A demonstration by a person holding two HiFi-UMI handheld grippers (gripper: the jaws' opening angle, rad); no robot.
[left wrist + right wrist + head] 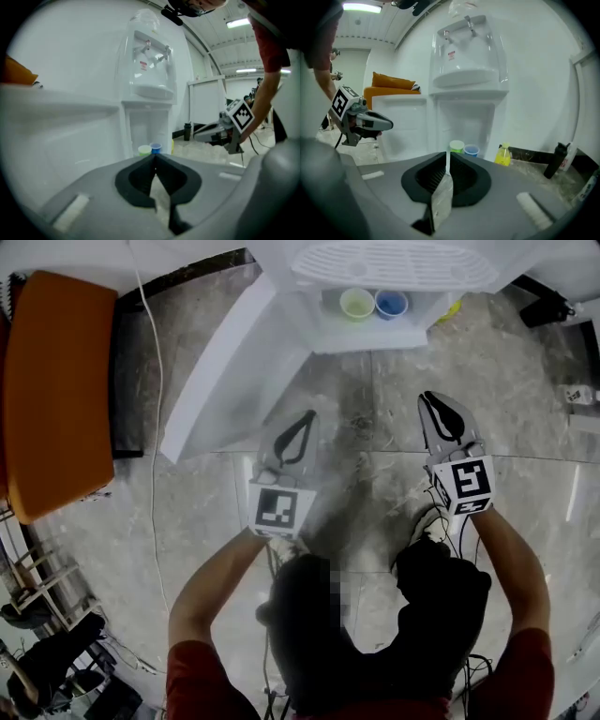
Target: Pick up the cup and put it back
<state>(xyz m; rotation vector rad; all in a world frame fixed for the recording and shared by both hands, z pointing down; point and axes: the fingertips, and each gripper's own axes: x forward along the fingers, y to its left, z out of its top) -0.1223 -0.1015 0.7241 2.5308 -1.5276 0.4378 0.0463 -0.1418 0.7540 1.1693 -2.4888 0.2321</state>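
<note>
A pale green cup [357, 303] and a blue cup [391, 304] stand side by side in the low open shelf of a white water dispenser [394, 263]. Both grippers hover over the marble floor, short of the shelf and apart from the cups. My left gripper [306, 416] is shut with nothing in it, its tips meeting below the green cup [144, 150] and blue cup [155, 148] in the left gripper view. My right gripper [430, 397] is also shut and empty. In the right gripper view it points at the green cup [456, 146] and blue cup [471, 151].
An orange seat [56, 390] stands at the far left. The dispenser's white door panel [225, 362] hangs open between the seat and the shelf. A yellow bottle [503, 155] and a black bottle [555, 161] stand on the floor right of the dispenser. A thin cable [155, 427] runs over the floor.
</note>
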